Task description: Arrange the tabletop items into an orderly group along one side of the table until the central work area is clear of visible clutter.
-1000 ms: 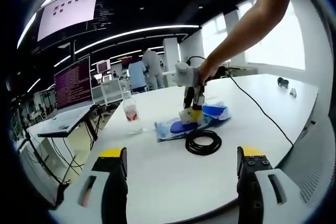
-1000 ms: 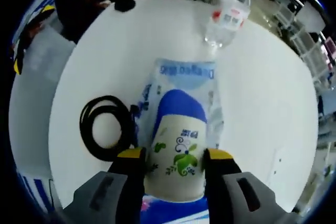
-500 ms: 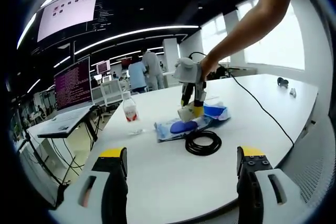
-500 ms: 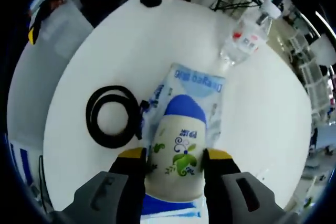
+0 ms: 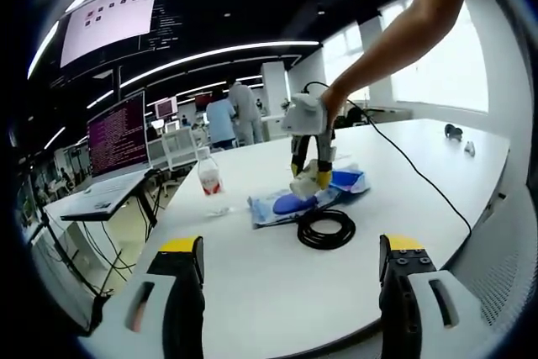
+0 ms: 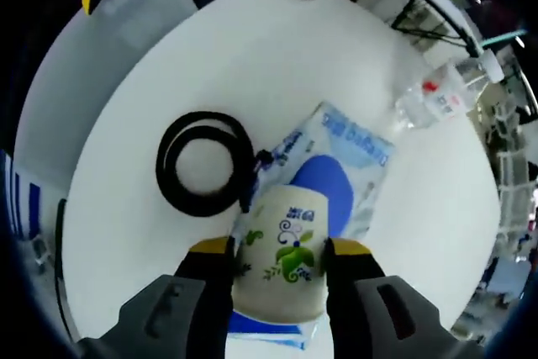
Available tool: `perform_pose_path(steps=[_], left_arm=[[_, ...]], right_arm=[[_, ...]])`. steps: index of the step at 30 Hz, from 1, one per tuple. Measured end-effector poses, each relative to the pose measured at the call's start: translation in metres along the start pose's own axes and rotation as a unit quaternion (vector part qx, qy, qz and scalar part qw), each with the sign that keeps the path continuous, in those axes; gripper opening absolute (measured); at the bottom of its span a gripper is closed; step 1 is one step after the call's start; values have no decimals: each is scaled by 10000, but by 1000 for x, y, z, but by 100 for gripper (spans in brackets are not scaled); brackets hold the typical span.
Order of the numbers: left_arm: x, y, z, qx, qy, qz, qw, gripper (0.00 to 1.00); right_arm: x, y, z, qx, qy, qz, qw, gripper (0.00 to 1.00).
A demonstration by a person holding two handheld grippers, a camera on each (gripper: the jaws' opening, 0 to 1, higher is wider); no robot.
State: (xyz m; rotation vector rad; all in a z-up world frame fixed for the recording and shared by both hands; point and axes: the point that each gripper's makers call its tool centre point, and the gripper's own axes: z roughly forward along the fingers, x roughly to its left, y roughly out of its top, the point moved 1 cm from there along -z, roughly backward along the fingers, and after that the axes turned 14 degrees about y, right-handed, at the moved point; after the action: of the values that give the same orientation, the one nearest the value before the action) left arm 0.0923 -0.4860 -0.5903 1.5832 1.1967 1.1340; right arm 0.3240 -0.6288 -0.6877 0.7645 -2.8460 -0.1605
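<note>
- Right gripper [image 6: 279,251] has its jaws clamped on a cream cup [image 6: 282,245] with a green leaf print, one jaw on each side of it.
- In the left gripper view the cup [image 5: 306,182] hangs in that gripper [image 5: 312,176] just above the packets, clear of the tabletop [image 5: 277,266].
- Right below the cup lies a clear packet [image 6: 345,153] with a blue pad [image 6: 324,191] inside; a second blue packet [image 5: 346,178] sits just behind it in the left gripper view.
- A black cable coil [image 6: 206,163] lies flat on the tabletop [image 6: 252,56], touching the packet's edge.
- A water bottle [image 6: 445,94] with a red label stands near the far corner of the packet, upright in the left gripper view [image 5: 209,180].
- Left gripper [image 5: 290,275] hangs over the near tabletop edge, jaws spread wide with nothing between them.
- A person's arm [image 5: 395,39] reaches in holding the right gripper.
- A laptop [image 5: 113,149] sits on a stand beside the tabletop; people [image 5: 231,111] are in the background.
</note>
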Motion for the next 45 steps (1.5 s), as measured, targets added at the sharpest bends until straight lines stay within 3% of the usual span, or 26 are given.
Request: perform_pose_path(steps=[3, 5, 10, 14, 18, 21, 23, 25, 28, 33, 37, 40, 45], left_arm=[[0, 0, 0, 1, 0, 5, 10000, 85], [0, 0, 0, -7, -7, 0, 10000, 85], [-1, -1, 0, 0, -22, 12, 10000, 85], [-1, -1, 0, -2, -24, 13, 10000, 85], [0, -1, 0, -7, -4, 4, 10000, 85], [0, -1, 0, -5, -8, 13, 10000, 85], [0, -1, 0, -12, -7, 10, 10000, 85], [0, -1, 0, -7, -7, 6, 10000, 85], [-1, -1, 0, -4, -12, 11, 10000, 85], [-1, -1, 0, -6, -14, 4, 10000, 85], [0, -1, 0, -11, -11, -1, 10000, 85], [0, -1, 0, -13, -10, -3, 10000, 85], [0, 0, 0, -19, -10, -6, 10000, 85]], right_arm=[[0, -1, -1, 189, -2, -232, 9996, 40], [-1, -4, -3, 498, -61, -517, 9974, 40], [1, -9, -4, 1195, -146, -1001, 9877, 40], [5, -8, 0, 1415, -28, -1345, 9808, 39], [2, -15, -4, 2140, -140, -1691, 9620, 39], [2, -16, -6, 2671, -218, -2085, 9406, 39], [3, -16, -4, 2848, -223, -2280, 9308, 39], [6, -16, -3, 2974, -221, -2309, 9262, 39], [4, -20, -4, 3346, -317, -2450, 9094, 39], [3, -25, -2, 3738, -352, -2595, 8898, 39], [2, -29, -6, 4124, -386, -2732, 8682, 39], [1, -31, -7, 4322, -368, -2762, 8577, 39], [-4, -31, -4, 4562, -398, -2672, 8479, 39]])
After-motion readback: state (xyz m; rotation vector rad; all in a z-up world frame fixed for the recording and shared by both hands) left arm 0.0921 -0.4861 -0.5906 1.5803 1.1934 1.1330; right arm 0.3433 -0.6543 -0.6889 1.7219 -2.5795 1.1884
